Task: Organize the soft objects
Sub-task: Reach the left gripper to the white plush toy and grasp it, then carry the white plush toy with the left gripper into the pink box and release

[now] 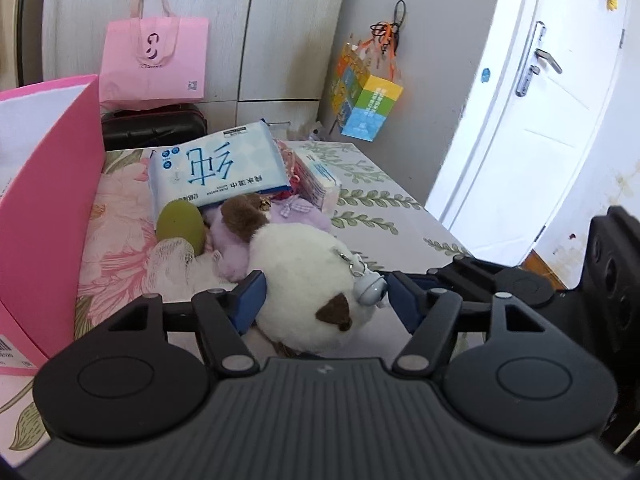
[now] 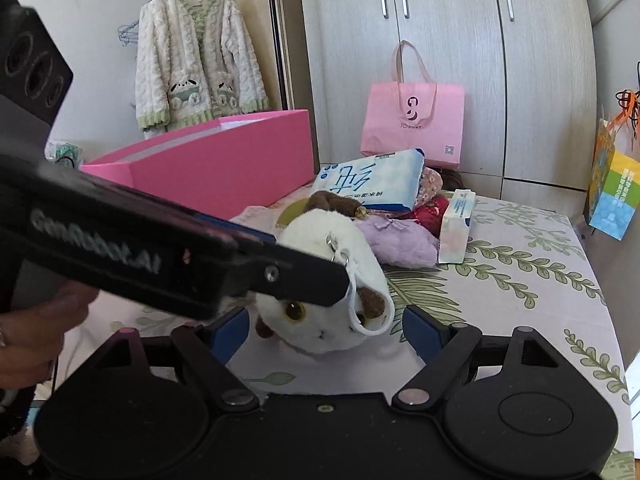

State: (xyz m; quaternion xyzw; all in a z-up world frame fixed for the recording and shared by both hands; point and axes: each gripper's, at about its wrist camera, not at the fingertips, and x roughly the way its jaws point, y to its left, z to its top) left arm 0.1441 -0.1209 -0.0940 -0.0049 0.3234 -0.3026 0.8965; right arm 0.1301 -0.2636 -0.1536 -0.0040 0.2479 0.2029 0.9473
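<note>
The left gripper [image 1: 324,300] is sitting spread wide around the white plush cat [image 1: 304,280], its 2 blue pads flanking the toy's body: the left pad is pressing or nearly pressing the fur, while the right pad is standing apart, with the toy's small metal bell [image 1: 370,290] hanging in the gap. The right gripper [image 2: 324,330] is also gaping, empty, its fingers framing the cat's face from the near side without touching it, and the left tool's dark body is crossing that view over the toy's back. The cat is lying on the floral bedsheet [image 1: 384,216], at the near edge of a pile. To do this grasp well, I judge the left jaws should be closing on the round body, not on the bell or its clip, and squeezing slowly, since the stuffing will be giving way; the right tool should be staying clear. Just behind the cat, a purple plush [image 1: 240,240] is touching it, so a straight upward lift would avoid dragging it. Beside that are lying a green rounded object [image 1: 180,226], a blue tissue pack [image 1: 218,170] and a smaller tissue packet [image 1: 316,180]. To the left, the open pink box [image 1: 48,200] is standing as the likely destination, and farther back a pink tote bag [image 1: 154,60] is leaning against the wardrobe [image 1: 280,20].
</note>
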